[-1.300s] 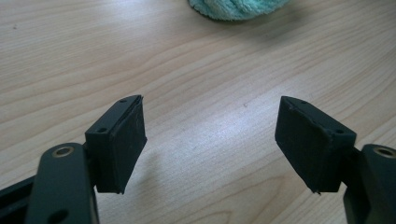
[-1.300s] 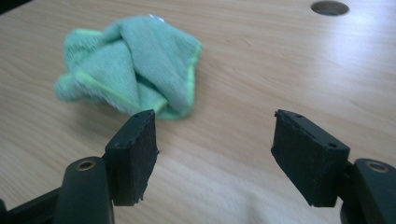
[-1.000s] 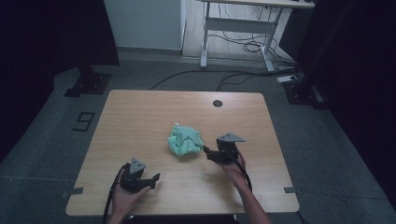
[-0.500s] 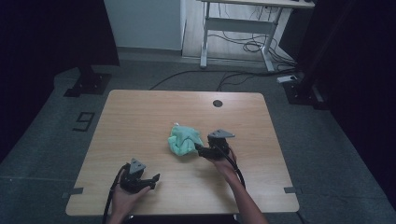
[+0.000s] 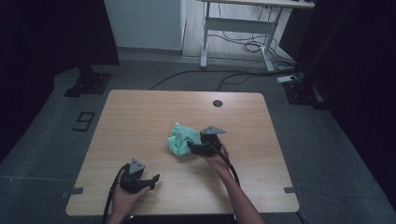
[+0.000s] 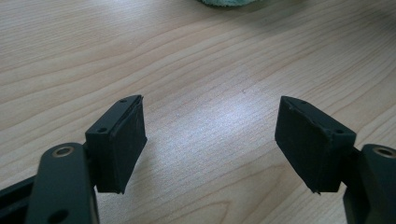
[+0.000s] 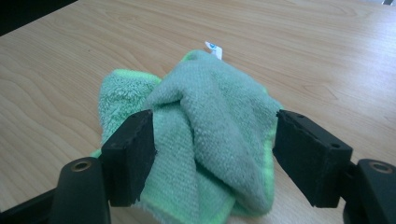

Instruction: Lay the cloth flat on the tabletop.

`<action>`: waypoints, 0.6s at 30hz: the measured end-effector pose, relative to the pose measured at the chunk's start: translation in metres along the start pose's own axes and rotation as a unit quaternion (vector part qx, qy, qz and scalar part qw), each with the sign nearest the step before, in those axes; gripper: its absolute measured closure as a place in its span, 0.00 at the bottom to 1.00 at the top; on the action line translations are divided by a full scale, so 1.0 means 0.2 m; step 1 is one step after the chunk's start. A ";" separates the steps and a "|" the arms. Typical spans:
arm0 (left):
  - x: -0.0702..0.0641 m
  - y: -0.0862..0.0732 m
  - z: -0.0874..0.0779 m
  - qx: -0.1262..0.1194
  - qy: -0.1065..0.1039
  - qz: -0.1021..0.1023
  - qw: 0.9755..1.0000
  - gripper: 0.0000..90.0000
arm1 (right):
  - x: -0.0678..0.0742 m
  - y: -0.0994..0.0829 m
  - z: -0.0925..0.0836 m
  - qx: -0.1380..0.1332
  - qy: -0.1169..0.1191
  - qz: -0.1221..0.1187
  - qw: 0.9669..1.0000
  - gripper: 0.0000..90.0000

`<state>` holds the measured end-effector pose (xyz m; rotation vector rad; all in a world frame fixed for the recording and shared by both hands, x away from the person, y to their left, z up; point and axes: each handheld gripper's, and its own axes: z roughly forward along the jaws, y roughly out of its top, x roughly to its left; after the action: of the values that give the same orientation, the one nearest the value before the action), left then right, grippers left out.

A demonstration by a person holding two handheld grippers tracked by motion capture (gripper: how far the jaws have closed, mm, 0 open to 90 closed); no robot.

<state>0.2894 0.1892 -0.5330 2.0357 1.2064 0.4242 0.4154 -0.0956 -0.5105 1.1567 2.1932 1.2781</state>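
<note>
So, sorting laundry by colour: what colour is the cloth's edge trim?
Brighter lime green on the mint-green cloth; clearest in the right gripper view.

Left gripper [image 5: 152, 179] low, held in left hand [image 5: 122, 199]; jaws spread wide, nothing between pads [image 6: 128, 140], tips aimed forward and to person's right. Left forearm short, coming up from bottom edge. Right gripper [image 5: 190, 147] well ahead and to right of left one, right hand [image 5: 215, 161] behind it, forearm stretched forward, angled slightly left. Right jaws also spread wide, not closed, pads [image 7: 137, 149] level, pointing to person's left. Cable trails back along each arm.
</note>
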 end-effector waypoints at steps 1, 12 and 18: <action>0.00 0.00 0.00 0.000 0.000 0.000 1.000 0.28 | 0.00 0.00 0.01 0.000 -0.002 -0.001 1.000 0.32; 0.01 0.00 0.00 -0.001 0.000 -0.001 1.000 0.28 | 0.03 0.00 0.13 0.033 -0.006 -0.011 0.999 0.31; 0.00 0.00 0.00 0.001 -0.001 0.000 1.000 0.28 | 0.02 -0.02 0.17 0.054 -0.005 -0.009 0.998 0.33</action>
<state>0.2889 0.1902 -0.5330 2.0371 1.2064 0.4221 0.4323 -0.0750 -0.5323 1.1765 2.2844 1.1566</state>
